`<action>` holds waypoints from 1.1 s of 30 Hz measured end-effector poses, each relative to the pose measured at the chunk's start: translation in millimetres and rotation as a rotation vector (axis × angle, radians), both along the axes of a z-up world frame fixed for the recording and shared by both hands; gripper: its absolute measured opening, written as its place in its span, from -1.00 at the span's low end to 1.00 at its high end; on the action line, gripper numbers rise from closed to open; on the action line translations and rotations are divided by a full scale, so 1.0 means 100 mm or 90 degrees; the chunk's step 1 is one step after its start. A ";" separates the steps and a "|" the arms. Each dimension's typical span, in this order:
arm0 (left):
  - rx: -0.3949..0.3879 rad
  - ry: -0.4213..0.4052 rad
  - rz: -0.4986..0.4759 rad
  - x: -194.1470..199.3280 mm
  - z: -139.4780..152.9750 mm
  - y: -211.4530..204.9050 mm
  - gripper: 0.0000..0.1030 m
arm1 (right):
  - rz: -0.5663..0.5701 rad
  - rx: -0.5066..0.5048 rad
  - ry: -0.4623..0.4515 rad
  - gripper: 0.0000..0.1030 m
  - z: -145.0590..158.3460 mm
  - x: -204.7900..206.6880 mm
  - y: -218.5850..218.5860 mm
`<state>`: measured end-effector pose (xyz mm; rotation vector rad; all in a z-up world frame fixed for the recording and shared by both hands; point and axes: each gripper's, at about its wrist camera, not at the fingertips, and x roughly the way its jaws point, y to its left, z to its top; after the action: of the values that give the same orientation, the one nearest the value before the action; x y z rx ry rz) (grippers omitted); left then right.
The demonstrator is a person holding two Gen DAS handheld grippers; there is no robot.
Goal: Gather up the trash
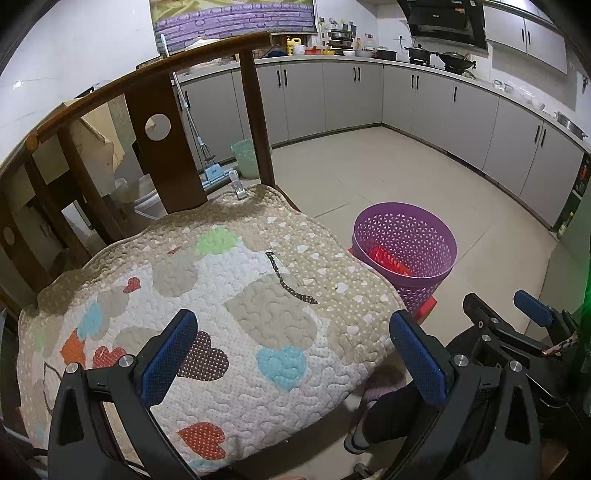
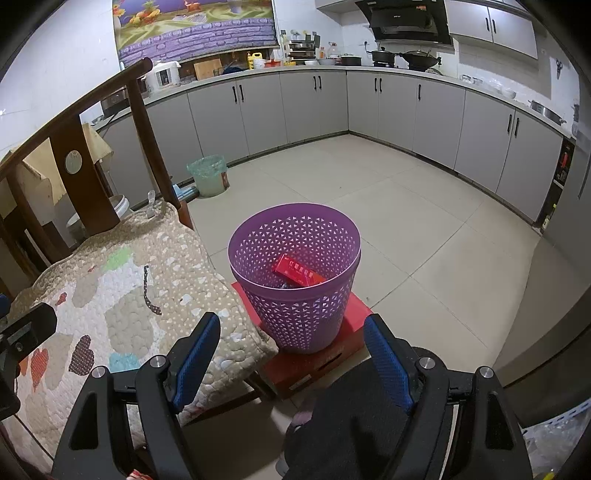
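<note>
Basket [image 2: 295, 291]: purple, triangle-hole lattice. Box [image 2: 297, 274] inside it: red. Crate [image 2: 325, 360] under basket: red. Chair cushion [image 1: 207, 306]: beige-white quilt, coloured hearts, white dots. Cabinets [image 2: 306, 107]: grey, black handles. Gripper pads [image 1: 168, 356]: blue.

red carton [image 2: 296, 274] in purple basket [image 2: 258, 295]: printed characters on top face, too blurred to read | range hood [image 2: 406, 18] at top edge: small light brand mark on its front, illegible | red box [image 2: 332, 360] under basket: no readable print
</note>
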<state>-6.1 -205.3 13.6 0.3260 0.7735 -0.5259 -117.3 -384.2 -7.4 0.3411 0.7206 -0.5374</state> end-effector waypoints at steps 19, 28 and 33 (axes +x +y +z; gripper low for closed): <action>0.006 0.033 -0.005 0.04 -0.08 -0.02 1.00 | 0.005 0.004 0.001 0.62 -0.04 0.01 0.03; 0.008 0.045 -0.006 0.05 -0.11 -0.02 1.00 | 0.005 0.005 0.002 0.62 -0.05 0.01 0.04; 0.010 0.050 -0.007 0.06 -0.12 -0.02 1.00 | 0.007 0.006 0.003 0.62 -0.07 0.01 0.06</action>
<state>-0.3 -207.4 1.9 0.3252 0.8521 -0.5455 -116.2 -378.6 -14.2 0.3453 0.7290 -0.5243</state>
